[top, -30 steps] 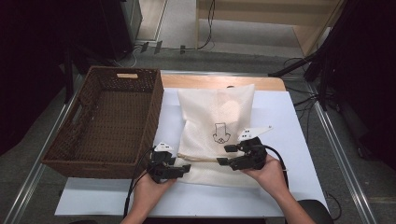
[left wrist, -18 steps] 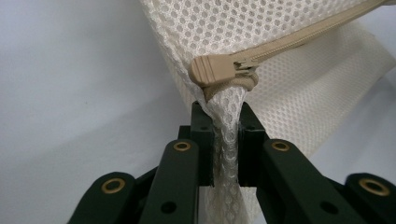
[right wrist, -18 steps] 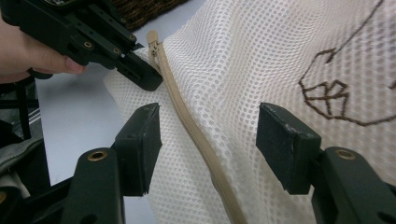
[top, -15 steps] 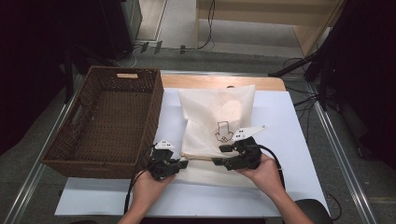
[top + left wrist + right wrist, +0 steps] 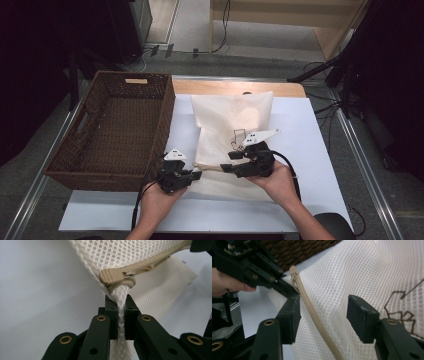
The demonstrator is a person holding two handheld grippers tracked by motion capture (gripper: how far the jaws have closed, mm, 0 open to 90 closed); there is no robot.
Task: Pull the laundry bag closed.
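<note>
Mesh bag pinched at its zip corner, beside the basket

A brown wicker basket [image 5: 112, 130] is seen at 9 o'clock. The left gripper [image 5: 121, 315] is clamped on the corner of the cream mesh bag [image 5: 232, 120], lying mid-table on a white sheet [image 5: 310, 150]. Soft, light, floppy stuff, probably best grabbed by the tan zip [image 5: 312, 312]. At 3 o'clock, the right gripper [image 5: 323, 315] is spread over that zip.

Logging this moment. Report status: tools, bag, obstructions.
Left tool shut on mesh bag corner by zipper. Right tool open, straddling zipper. Basket alongside, not blocking.
</note>
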